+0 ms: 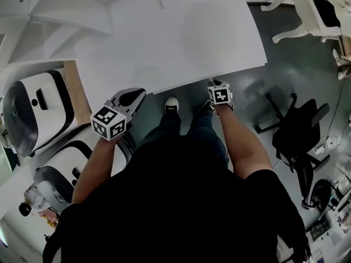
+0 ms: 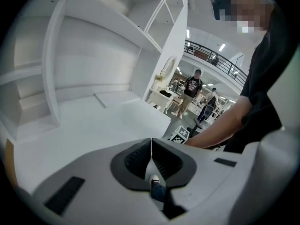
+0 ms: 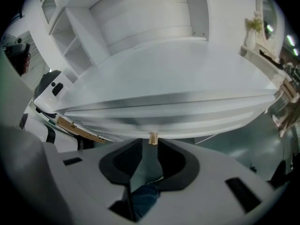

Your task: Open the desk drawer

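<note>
The white desk (image 1: 181, 43) fills the upper middle of the head view. In the right gripper view its drawer front (image 3: 178, 118) runs as a pale band under the desk top, with a small brass knob (image 3: 153, 138) on it. My right gripper (image 3: 150, 146) stands open, the knob just at its fingertips in the gap, with the pads apart from it. In the head view the right gripper (image 1: 214, 84) sits at the desk's front edge. My left gripper (image 1: 137, 95) hangs to the left, just below the front edge; its jaws are shut on nothing (image 2: 151, 146).
A black office chair (image 1: 299, 136) stands on the floor to the right. White-and-black machines (image 1: 33, 111) sit at the left beside the desk. White shelving (image 2: 93, 41) rises behind the desk top. People (image 2: 192, 90) stand far off. My shoe (image 1: 171, 104) is under the desk edge.
</note>
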`<state>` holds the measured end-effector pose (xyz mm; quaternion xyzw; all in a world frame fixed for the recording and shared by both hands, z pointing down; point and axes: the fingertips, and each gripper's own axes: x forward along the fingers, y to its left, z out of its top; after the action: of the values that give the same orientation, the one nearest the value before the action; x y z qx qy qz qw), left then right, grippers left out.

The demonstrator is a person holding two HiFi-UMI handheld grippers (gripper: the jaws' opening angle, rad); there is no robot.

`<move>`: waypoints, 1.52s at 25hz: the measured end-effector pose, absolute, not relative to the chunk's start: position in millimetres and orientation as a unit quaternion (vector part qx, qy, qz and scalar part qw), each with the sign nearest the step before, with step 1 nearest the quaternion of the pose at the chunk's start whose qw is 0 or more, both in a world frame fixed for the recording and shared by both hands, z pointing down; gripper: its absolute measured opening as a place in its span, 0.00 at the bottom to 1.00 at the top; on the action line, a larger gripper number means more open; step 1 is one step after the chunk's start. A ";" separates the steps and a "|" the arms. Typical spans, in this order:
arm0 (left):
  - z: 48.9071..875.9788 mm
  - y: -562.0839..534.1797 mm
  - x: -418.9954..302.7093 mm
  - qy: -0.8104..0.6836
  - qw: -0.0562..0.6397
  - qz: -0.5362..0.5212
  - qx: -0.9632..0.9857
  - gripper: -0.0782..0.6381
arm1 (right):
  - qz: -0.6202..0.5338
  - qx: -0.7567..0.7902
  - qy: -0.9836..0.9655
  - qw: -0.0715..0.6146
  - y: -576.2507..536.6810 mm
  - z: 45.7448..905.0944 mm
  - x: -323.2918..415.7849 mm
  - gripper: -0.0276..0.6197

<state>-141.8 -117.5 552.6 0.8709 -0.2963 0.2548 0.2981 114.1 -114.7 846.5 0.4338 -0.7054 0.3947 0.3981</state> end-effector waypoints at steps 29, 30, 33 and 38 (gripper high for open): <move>576.7 -90.5 -161.3 -0.292 0.325 0.277 0.856 0.13 | 0.395 0.444 -0.689 0.415 -126.6 878.8 109.8 0.16; 577.1 -90.2 -161.1 -0.291 0.325 0.277 0.856 0.13 | 0.394 0.444 -0.688 0.417 -126.6 879.3 109.9 0.16; 578.3 -88.2 -160.1 -0.288 0.326 0.277 0.857 0.13 | 0.390 0.442 -0.687 0.425 -126.9 880.3 109.5 0.16; 579.3 -84.1 -159.6 -0.281 0.326 0.278 0.859 0.13 | 0.389 0.441 -0.686 0.429 -126.1 879.1 108.6 0.16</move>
<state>-159.6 -84.1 579.3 0.8586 -0.2811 0.2783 0.3261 108.6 -126.1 879.1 0.4415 -0.6856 0.3890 0.4287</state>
